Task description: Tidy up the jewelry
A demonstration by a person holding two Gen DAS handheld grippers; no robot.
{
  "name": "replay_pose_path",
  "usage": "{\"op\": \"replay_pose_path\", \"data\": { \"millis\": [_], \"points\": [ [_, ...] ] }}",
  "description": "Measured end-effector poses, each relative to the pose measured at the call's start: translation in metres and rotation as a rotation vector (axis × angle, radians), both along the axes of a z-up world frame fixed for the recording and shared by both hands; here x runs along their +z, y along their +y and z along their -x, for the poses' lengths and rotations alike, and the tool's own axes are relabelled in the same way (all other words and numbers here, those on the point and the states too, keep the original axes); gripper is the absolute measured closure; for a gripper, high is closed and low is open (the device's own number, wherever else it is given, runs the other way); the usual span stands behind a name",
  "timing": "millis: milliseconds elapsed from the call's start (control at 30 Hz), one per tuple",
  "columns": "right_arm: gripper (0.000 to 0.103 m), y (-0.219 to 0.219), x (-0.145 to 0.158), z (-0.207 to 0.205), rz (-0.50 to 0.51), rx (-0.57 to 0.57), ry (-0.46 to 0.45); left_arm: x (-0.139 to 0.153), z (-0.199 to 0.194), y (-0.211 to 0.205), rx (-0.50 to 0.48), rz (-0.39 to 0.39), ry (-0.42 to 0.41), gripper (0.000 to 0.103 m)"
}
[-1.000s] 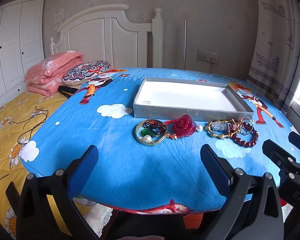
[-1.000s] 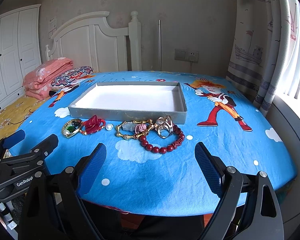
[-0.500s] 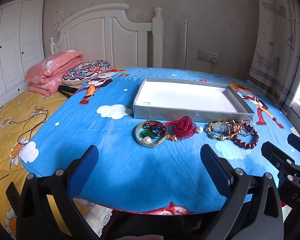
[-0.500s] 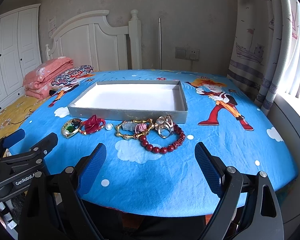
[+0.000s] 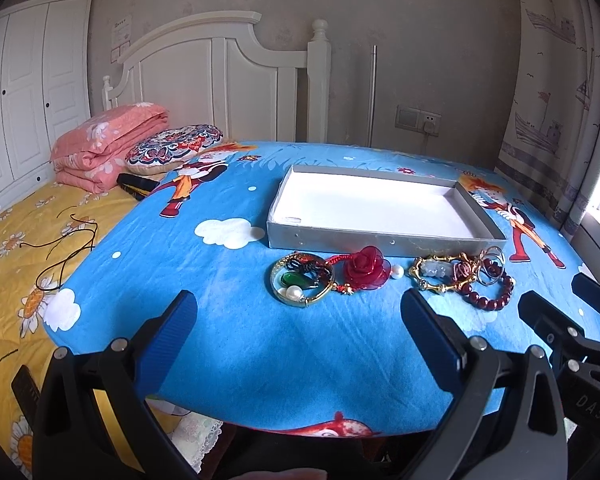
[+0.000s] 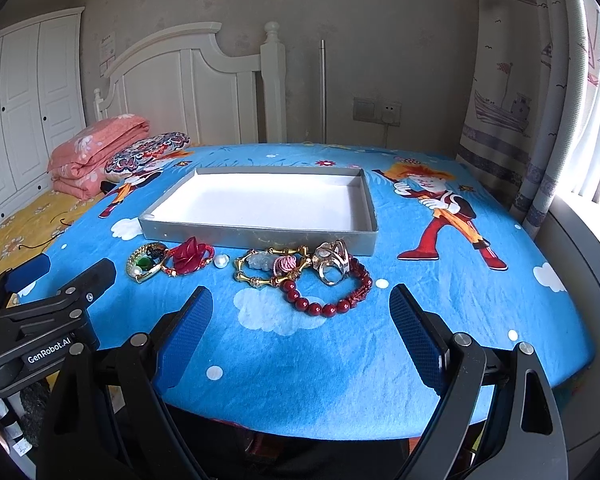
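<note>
A grey tray (image 5: 332,236) (image 6: 256,238) with a white floor lies on the blue cartoon tablecloth. Along its near wall sits a row of jewelry: a gold bangle with green stone and pearl (image 5: 302,282) (image 6: 146,266), a red rose bracelet (image 5: 366,268) (image 6: 190,258), a loose pearl (image 6: 221,261), a gold bamboo bracelet (image 5: 440,276) (image 6: 270,270), silver rings (image 6: 332,262) and a dark red bead bracelet (image 5: 490,294) (image 6: 332,298). My left gripper (image 5: 300,316) hangs open before the bangle. My right gripper (image 6: 300,312) is open before the bead bracelet. Neither holds anything.
The table's near edge (image 5: 300,420) lies under both grippers. Left of the table is a yellow bed (image 5: 16,240) with a black cord, a folded pink quilt (image 5: 108,144) and a patterned cushion (image 5: 172,148). Curtains (image 6: 520,100) hang at the right.
Both grippers have edged slightly forward and toward the jewelry row; the items look a little closer. Nothing on the table has moved.
</note>
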State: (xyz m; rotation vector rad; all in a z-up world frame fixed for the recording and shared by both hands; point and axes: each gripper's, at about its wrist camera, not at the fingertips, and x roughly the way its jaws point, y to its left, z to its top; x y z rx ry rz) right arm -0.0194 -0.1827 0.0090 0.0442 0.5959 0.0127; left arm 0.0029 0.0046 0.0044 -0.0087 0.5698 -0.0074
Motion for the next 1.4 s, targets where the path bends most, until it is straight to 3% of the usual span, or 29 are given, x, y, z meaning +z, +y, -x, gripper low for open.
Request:
{"op": "replay_pose_path", "data": {
  "millis": [667,833,967,1267,1400],
  "points": [
    [0.018,-0.003,-0.006,-0.016,-0.036,-0.013,0.033,-0.004,-0.011,0.007,0.009,-0.001,0.039,0.004],
    [0.018,-0.005,-0.011,-0.017,-0.005,-0.024,0.023,-0.006,-0.015,0.010,0.009,0.036,0.041,0.005],
    [0.018,-0.016,-0.012,-0.016,-0.043,-0.054,-0.008,-0.002,-0.009,0.010,0.058,-0.035,0.011,0.005],
    [0.018,-0.027,-0.026,-0.020,-0.083,-0.069,-0.007,-0.009,-0.010,0.011,0.011,-0.007,0.009,0.005],
    [0.019,-0.025,-0.037,-0.024,-0.056,-0.046,-0.016,-0.025,-0.021,0.013,-0.025,0.044,0.056,0.005]
  ]
}}
